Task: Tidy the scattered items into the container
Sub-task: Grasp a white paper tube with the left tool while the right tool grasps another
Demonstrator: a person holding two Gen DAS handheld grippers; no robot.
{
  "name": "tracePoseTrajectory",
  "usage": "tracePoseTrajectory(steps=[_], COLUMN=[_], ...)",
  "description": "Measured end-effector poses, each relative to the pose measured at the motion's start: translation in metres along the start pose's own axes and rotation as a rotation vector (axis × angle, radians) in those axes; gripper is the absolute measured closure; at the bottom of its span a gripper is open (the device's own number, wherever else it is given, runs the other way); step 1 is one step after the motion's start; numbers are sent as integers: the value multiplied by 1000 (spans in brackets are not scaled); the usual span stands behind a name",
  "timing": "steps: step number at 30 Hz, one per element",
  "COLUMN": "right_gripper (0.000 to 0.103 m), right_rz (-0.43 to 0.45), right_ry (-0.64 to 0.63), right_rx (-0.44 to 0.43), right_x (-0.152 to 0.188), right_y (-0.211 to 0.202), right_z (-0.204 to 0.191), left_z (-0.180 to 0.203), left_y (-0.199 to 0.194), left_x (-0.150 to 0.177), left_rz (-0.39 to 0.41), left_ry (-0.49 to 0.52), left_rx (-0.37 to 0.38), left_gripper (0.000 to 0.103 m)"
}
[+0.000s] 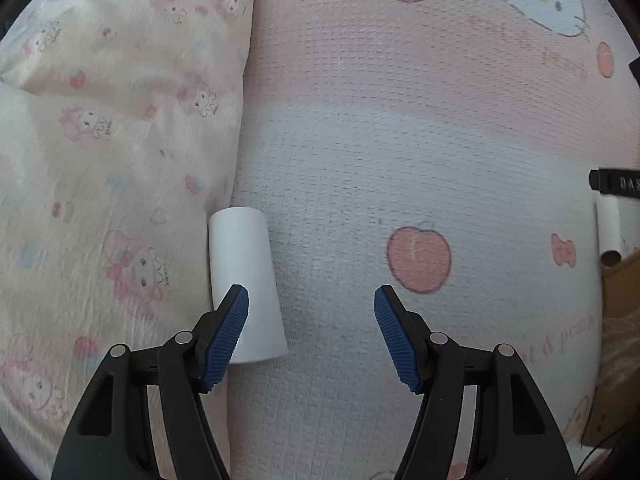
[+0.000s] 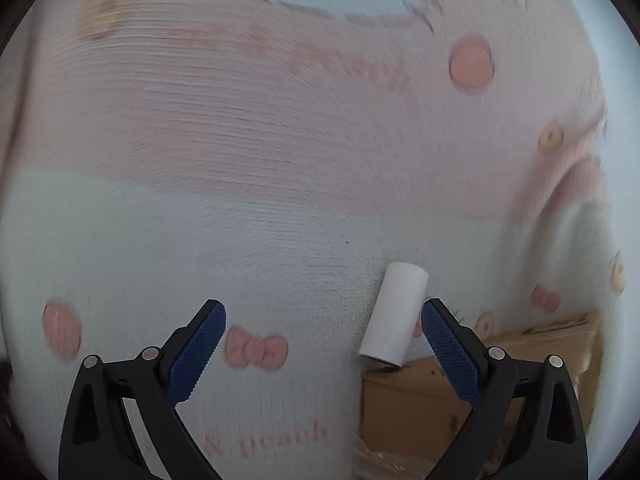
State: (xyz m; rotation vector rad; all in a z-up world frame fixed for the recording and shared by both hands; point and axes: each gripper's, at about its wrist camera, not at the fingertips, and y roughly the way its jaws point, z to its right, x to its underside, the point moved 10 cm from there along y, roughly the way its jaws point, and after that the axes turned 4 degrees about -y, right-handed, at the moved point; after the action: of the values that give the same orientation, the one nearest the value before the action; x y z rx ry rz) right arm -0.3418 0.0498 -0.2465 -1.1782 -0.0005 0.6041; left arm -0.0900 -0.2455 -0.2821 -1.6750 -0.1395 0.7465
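A white paper roll (image 1: 248, 280) lies on the patterned blanket (image 1: 360, 140) against a pillow's edge. My left gripper (image 1: 312, 300) is open and empty above the blanket, its left finger over the roll's near end. In the right wrist view a second white roll (image 2: 394, 314) is just inside my right finger, at the rim of a brown cardboard box (image 2: 416, 400). My right gripper (image 2: 324, 316) is open, its jaws wide apart and not closed on the roll. That roll (image 1: 608, 232) and the box (image 1: 620, 288) also show at the left view's right edge.
A cream pillow with pink cartoon prints (image 1: 112, 160) fills the left side of the left wrist view. The other gripper's black body (image 1: 616, 180) enters at the right edge. The right wrist view is motion-blurred.
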Motion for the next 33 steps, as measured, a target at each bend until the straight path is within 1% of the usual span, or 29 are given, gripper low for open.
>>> tracePoseTrajectory(steps=[3,5,9,11,13,15,19,21,23,24,25,26,27,29,31,33], right_gripper=[4,1,1,1,1,1,1,1,2,4,12,24,28,43,50,51], right_rz=[-49,-86,-173,-212,-249,-278,-348,-328,-324,-318,-309,-301,-296,-283,-273,-269], right_ry=[33,55,170,223,262,287,300,318,328,326,330,343,351,334,316,303], right_rx=[94,111,118,140,169,161,96,71,48,33,2,-32,-58,-87,-109,-125], right_x=[-6,-7,-6,-4,-1,4,20,22,22,22,21,20,19,16,14,13], right_y=[23,38,66,79,90,99,127,129,130,130,130,129,127,125,122,119], right_z=[14,20,41,54,69,76,75,76,76,75,73,70,67,61,55,51], left_z=[-3,-4,-3,-2,-1,-4,-10,-14,-18,-20,-22,-24,-27,-28,-29,-34], left_y=[12,15,21,23,25,28,38,42,45,45,44,43,41,40,38,40], left_x=[-4,-8,-15,-17,-17,-17,-16,-15,-13,-13,-13,-13,-13,-13,-11,-11], left_rz=[-13,7,11,12,11,9,-14,-46,-76,-83,-81,-76,-73,-70,-67,-65], left_ry=[18,39,76,89,97,110,125,112,83,66,56,52,51,46,41,39], left_rx=[-54,-91,-149,-178,-223,-274,-356,-376,-375,-373,-379,-394,-406,-392,-376,-366], left_gripper=[34,34,34,34,34,34,34,34,34,36,44,49,55,55,55,55])
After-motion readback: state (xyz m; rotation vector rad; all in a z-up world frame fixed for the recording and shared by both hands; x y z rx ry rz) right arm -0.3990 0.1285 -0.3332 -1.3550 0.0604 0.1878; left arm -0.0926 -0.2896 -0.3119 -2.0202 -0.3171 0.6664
